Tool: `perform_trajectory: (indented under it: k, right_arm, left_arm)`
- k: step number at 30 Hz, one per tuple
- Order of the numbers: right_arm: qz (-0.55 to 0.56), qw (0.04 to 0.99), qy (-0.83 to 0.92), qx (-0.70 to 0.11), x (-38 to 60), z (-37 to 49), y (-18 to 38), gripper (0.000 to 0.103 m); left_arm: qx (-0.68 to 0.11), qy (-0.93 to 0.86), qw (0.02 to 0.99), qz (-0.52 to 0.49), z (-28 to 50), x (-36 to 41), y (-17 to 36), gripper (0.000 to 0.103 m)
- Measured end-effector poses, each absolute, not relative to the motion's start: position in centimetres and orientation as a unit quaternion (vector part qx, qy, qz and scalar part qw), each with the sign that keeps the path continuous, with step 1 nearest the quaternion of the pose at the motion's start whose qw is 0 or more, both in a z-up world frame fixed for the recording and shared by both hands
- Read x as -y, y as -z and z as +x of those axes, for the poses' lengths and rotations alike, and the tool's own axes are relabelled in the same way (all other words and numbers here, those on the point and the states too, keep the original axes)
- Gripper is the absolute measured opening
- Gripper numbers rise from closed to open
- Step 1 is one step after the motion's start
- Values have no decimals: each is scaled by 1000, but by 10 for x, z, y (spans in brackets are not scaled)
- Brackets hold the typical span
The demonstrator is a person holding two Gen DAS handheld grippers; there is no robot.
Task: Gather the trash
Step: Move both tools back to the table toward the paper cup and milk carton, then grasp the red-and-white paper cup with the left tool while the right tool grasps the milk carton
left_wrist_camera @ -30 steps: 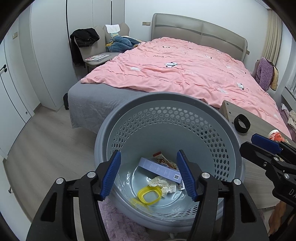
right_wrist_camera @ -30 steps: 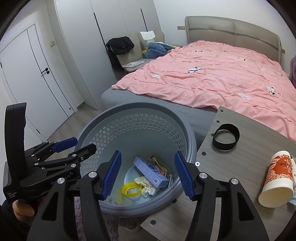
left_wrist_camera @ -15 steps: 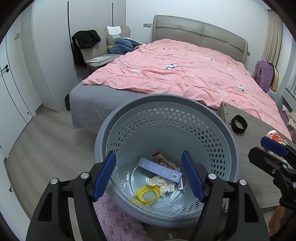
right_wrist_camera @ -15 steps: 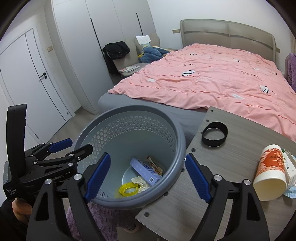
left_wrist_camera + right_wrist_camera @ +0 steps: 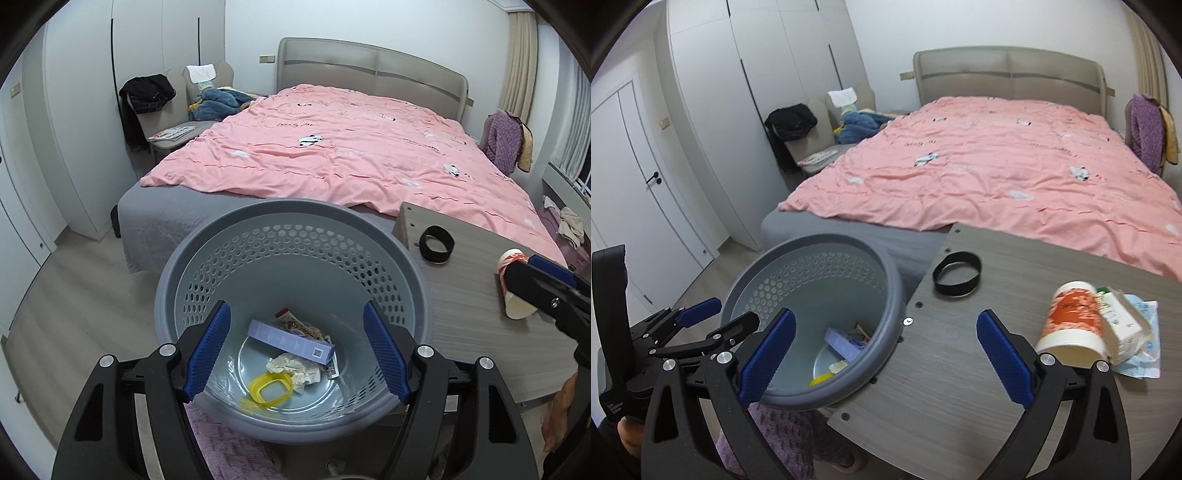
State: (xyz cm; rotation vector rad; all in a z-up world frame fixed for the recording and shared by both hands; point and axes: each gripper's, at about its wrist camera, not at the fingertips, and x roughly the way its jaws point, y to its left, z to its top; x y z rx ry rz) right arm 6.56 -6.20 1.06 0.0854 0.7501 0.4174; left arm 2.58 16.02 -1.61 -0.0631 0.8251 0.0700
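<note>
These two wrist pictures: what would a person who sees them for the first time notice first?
Probably the pink duvet that covers the bed at the back. Next, the grey perforated basket in the foreground, with a lilac box, crumpled paper and a yellow ring at its bottom. On the wooden table beside it lies a tipped paper cup.

The grey wooden table (image 5: 979, 354) carries a black ring (image 5: 956, 273); near its right edge lies a tipped paper cup (image 5: 1073, 321). Beside the cup lie wrappers (image 5: 1134, 332).
</note>
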Motion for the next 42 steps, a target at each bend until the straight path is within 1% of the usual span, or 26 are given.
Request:
perform_trajectory:
  k: [8,15,23,32,42]
  right_arm:
    - [53,918,-172,-354,102,42,-18,97]
    - [67,925,-136,-349,155,22,-17,97]
    - [76,929,-79,-354,216,3,-8,97]
    - [110,931,-39,-346,271,-6,3,97]
    - [143,930,-21,-339,310,-13,13,97]
  left_arm:
    - [-388,-4,922,-10,22,-129,0,71]
    - [-395,22,918,0,22,-93,-2,72]
    - [-409,67,910,18,30,-36,0,72]
    - [-435,123,892,31,61,33,1,72]
    - [-468,153,869,45,105,93,6,72]
